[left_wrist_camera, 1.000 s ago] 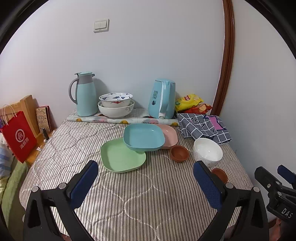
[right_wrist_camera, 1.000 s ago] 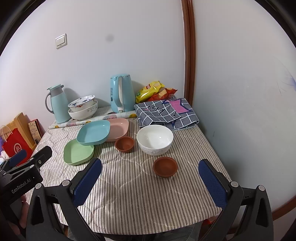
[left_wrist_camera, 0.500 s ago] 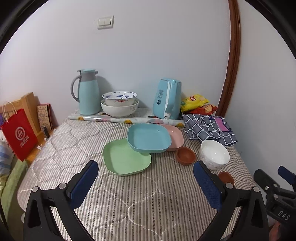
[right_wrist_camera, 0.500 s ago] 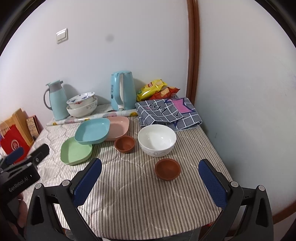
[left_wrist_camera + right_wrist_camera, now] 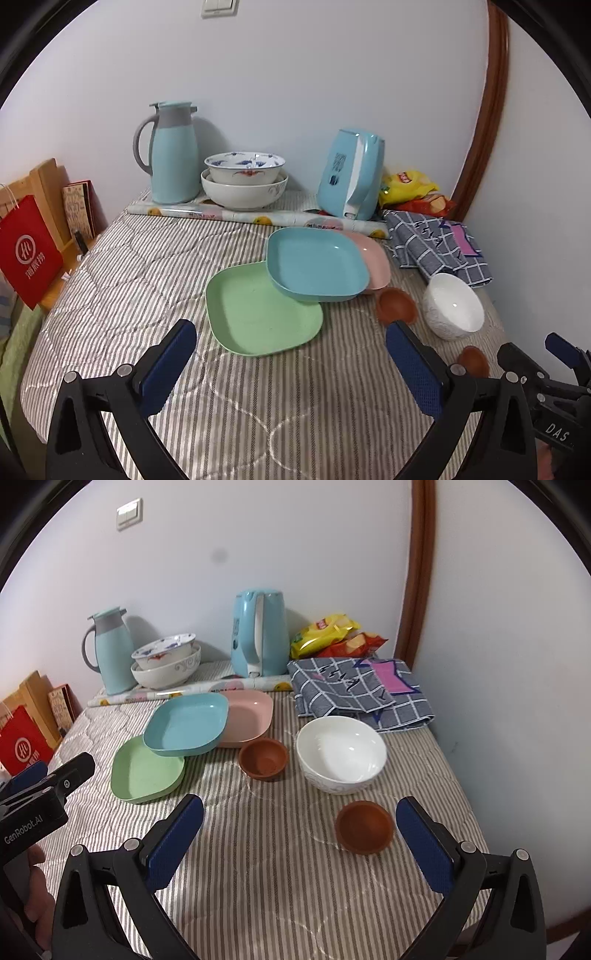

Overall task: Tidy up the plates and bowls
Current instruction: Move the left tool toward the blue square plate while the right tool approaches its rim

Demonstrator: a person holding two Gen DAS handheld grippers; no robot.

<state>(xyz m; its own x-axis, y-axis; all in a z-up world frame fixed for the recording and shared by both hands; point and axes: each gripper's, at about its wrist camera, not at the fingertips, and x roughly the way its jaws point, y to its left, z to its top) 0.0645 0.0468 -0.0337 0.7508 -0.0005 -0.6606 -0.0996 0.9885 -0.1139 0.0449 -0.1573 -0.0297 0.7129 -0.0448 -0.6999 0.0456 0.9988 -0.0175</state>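
Hovering wide apart, left gripper above green plate, right gripper wide, near brown bowl unobstructed only there

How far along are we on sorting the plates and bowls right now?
Barely begun. Done: only the two patterned bowls by the wall are nested. In hand: nothing; the left gripper and right gripper are both open over the table. Left: the blue plate lies askew across the green plate and pink plate; the white bowl and two brown bowls sit apart.
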